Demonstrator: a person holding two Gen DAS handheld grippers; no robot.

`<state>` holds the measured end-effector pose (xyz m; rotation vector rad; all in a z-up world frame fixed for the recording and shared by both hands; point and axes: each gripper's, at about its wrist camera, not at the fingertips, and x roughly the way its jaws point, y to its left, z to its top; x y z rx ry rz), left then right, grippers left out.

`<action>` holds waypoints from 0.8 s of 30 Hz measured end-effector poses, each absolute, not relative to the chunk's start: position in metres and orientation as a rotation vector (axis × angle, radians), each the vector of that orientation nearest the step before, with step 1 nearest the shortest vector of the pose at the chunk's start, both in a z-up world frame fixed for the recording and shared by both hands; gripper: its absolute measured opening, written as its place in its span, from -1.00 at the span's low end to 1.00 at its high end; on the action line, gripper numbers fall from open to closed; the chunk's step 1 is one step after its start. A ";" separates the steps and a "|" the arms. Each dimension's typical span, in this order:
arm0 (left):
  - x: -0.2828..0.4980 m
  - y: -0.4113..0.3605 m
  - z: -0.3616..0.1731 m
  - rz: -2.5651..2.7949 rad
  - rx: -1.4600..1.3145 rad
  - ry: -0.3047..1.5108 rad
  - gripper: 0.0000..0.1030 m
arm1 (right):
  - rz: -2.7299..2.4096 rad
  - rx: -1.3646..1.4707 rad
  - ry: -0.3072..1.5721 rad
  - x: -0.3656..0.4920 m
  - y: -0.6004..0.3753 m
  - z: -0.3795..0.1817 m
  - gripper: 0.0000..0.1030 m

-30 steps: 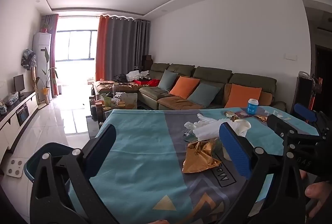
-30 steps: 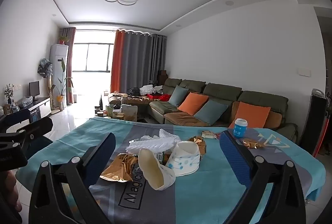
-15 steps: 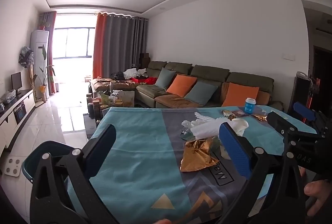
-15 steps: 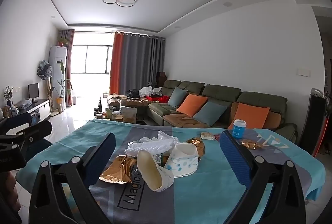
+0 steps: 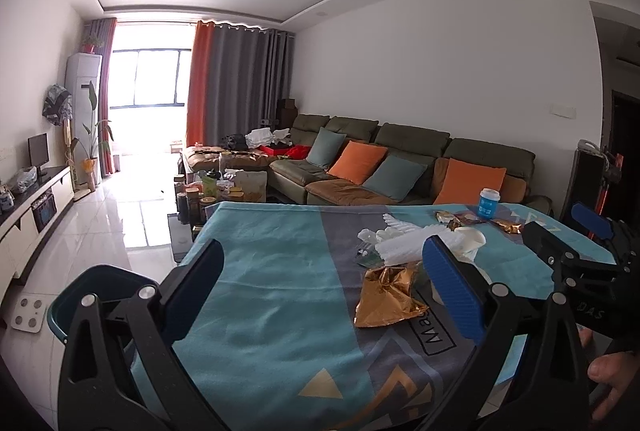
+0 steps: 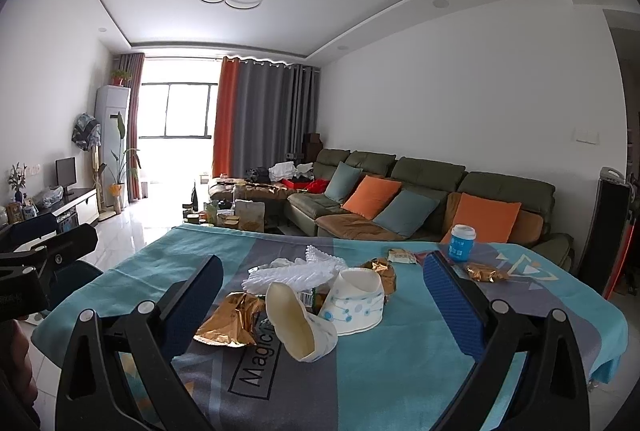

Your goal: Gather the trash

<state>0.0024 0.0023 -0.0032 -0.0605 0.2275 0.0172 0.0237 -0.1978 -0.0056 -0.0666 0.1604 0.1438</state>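
We hold the left gripper (image 5: 320, 295) above the near left part of the surface (image 5: 272, 271), its fingers spread wide with nothing between them; the right gripper (image 6: 320, 299) is likewise spread and empty, raised over the near edge. We take the crushed paper cup (image 6: 298, 325) as our landmark: it lies on its side near the middle of the surface, mouth toward us. Just behind it and touching it stands a second paper cup (image 6: 354, 305), white with blue dots, squashed and tilted. To the left of the crushed cup lies a crumpled gold wrapper (image 6: 230, 319), also seen from the left wrist (image 5: 388, 297). Behind the cup rests a heap of white ribbed plastic (image 6: 296, 271). Farther back and to the right we list a small snack packet (image 6: 402, 256), a second gold wrapper (image 6: 484, 273) and an upright blue-and-white cup (image 6: 462, 243) with a lid. A dark teal bin (image 5: 100, 295) stands on the floor off the left side of the surface, well apart from the cup. A hand (image 5: 612, 391) shows at the lower right of the left wrist view.
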 end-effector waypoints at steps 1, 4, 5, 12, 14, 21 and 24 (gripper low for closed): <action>0.003 0.002 -0.004 0.020 -0.060 0.229 0.90 | 0.145 -0.067 0.162 0.024 -0.197 -0.006 0.88; 0.004 0.004 -0.005 0.030 -0.062 0.238 0.90 | 0.148 -0.069 0.165 0.024 -0.197 -0.007 0.88; 0.006 0.004 -0.006 0.037 -0.064 0.244 0.90 | 0.151 -0.066 0.166 0.024 -0.197 -0.007 0.88; 0.010 0.005 -0.009 0.052 -0.058 0.260 0.90 | 0.151 -0.057 0.175 0.025 -0.200 -0.009 0.88; 0.010 0.005 -0.010 0.053 -0.059 0.262 0.90 | 0.152 -0.055 0.178 0.026 -0.200 -0.009 0.88; 0.011 0.006 -0.009 0.056 -0.059 0.264 0.90 | 0.151 -0.054 0.179 0.025 -0.201 -0.009 0.88; 0.012 0.007 -0.009 0.053 -0.057 0.258 0.90 | 0.152 -0.056 0.186 0.027 -0.202 -0.009 0.88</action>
